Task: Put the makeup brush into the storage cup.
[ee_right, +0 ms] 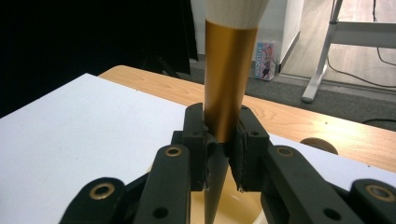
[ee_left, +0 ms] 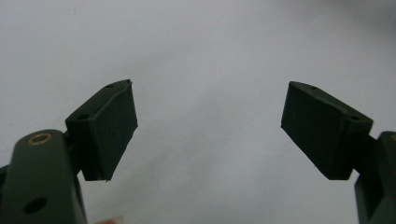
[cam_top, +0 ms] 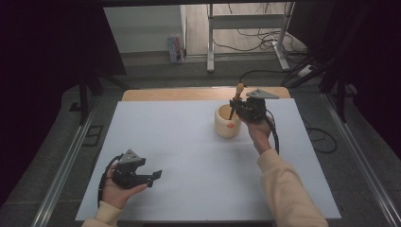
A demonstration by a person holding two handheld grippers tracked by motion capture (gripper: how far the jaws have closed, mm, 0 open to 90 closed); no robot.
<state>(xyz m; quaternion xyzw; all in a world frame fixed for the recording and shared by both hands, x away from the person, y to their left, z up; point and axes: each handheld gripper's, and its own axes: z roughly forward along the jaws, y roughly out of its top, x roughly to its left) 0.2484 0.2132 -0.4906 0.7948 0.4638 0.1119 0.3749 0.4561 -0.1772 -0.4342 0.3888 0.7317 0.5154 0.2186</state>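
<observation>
A brush (cam_top: 238, 91) with a gold ferrule (ee_right: 229, 79), pale bristles on top and a dark tapered handle stands upright, its handle tip pointing down into a round pale wooden cup (cam_top: 226, 124). My right gripper (cam_top: 234, 105) is shut on the brush just below the ferrule, directly over the cup (ee_right: 243, 207); in the right gripper view its pads press both sides of the handle at my right gripper (ee_right: 223, 140). My left gripper (cam_top: 155, 176) rests low at the front left of the white sheet, far from the cup. In the left gripper view my left gripper (ee_left: 210, 126) stands open with nothing between its jaws.
The white sheet (cam_top: 189, 156) covers most of a wooden table (cam_top: 189, 94), whose bare edge shows at the back. Beyond it lie a grey floor with cables, white desk legs (cam_top: 210, 42) and a small colourful box (cam_top: 175, 48). Dark curtains flank both sides.
</observation>
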